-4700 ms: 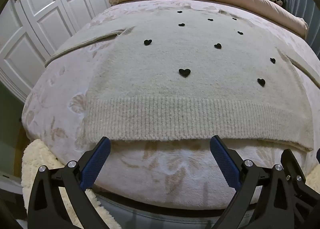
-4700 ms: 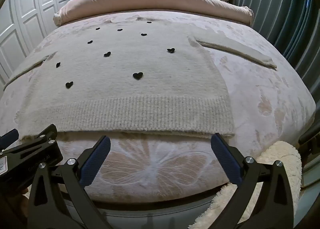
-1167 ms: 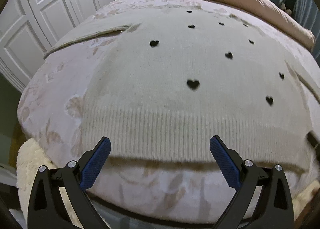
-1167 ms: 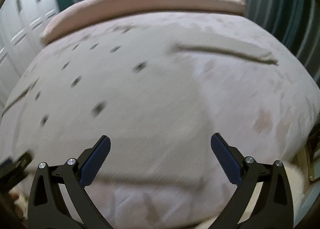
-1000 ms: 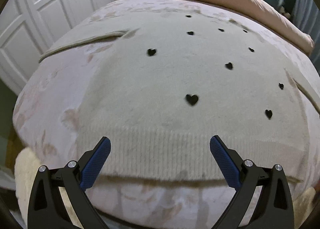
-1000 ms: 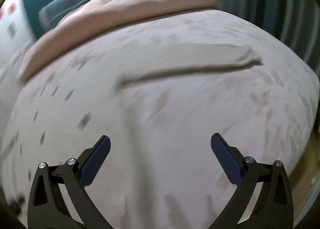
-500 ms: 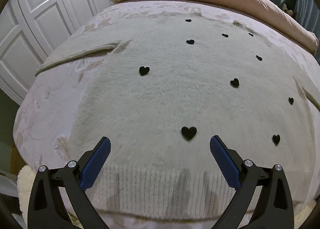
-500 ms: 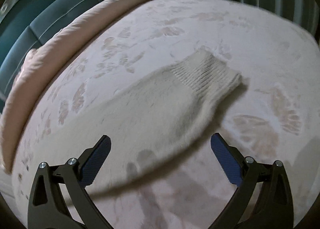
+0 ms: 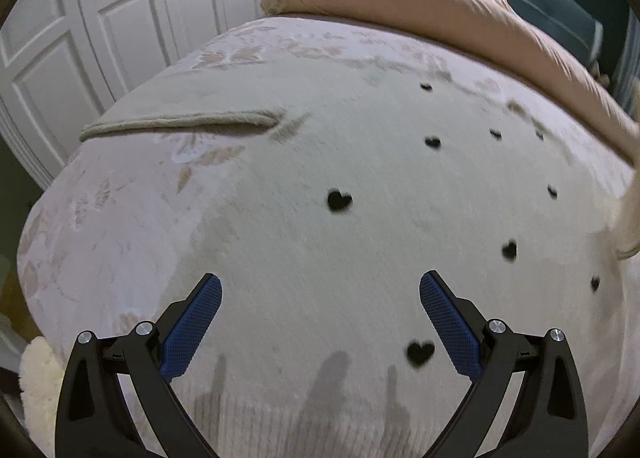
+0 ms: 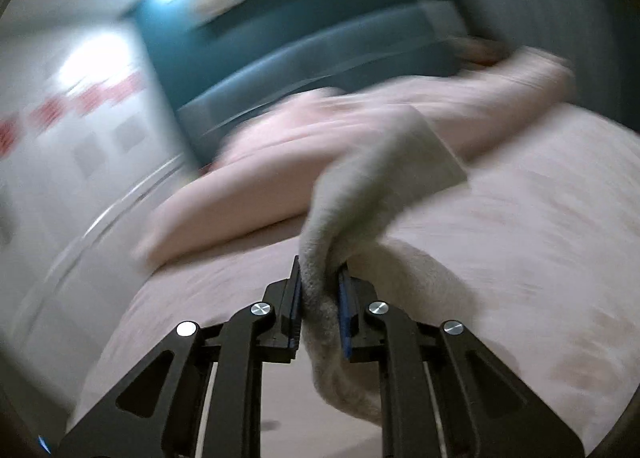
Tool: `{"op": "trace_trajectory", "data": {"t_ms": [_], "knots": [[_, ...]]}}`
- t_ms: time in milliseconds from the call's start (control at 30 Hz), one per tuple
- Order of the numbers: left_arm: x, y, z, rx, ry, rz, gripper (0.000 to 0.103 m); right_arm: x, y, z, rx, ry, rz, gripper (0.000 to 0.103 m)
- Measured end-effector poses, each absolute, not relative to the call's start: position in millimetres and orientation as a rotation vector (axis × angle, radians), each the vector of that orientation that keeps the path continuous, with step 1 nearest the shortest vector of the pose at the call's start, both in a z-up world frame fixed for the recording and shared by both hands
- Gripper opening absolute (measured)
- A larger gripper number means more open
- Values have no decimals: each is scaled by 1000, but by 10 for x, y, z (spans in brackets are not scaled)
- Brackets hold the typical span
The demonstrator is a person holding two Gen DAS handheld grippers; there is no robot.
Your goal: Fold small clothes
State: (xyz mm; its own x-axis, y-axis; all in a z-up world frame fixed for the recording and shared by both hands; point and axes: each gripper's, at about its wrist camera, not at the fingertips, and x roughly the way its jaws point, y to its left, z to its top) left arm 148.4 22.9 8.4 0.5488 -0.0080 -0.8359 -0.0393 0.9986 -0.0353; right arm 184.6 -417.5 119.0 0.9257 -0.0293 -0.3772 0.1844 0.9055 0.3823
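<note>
Now, right hand-held gripper (image 10: pixel 319 304) just clamped shut on the cream sweater (image 9: pixel 320 258) sleeve (image 10: pixel 360 194), left hand-held gripper (image 9: pixel 320 322) held wide open over the sweater on the bed (image 9: pixel 100 210).

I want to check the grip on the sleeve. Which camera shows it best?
The right wrist view: the right gripper has just closed on the sleeve, which lifts off the bed. The left wrist view shows only a blurred piece of it at its right edge.

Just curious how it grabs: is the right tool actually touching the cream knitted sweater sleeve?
Touching. The right wrist view shows the right tool closed on the cream knitted sweater sleeve, both blue pads pressing it.
</note>
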Motion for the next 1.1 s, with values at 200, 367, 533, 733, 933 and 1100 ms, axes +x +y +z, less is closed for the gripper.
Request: {"op": "trace_trajectory", "data": {"t_ms": [200, 367, 533, 733, 933, 1100], "knots": [[1828, 330, 170, -195, 1004, -16, 98, 2587, -2257, 302, 219, 660, 208, 31], [2289, 323, 72, -329, 1066, -116, 98, 2303, -2186, -191, 353, 778, 151, 33], [2829, 270, -184, -452, 1120, -143, 98, 1613, -2789, -118, 530, 719, -7, 57], [3214, 81, -379, -539, 1146, -116, 97, 1227, -3591, -353, 773, 699, -143, 65], [3419, -138, -310, -536, 1110, -156, 39, 1381, -3870, -503, 915, 645, -163, 54], [3557, -271, 168, -512, 969, -282, 5, 1502, -3969, -155, 907, 485, -133, 8]]}}
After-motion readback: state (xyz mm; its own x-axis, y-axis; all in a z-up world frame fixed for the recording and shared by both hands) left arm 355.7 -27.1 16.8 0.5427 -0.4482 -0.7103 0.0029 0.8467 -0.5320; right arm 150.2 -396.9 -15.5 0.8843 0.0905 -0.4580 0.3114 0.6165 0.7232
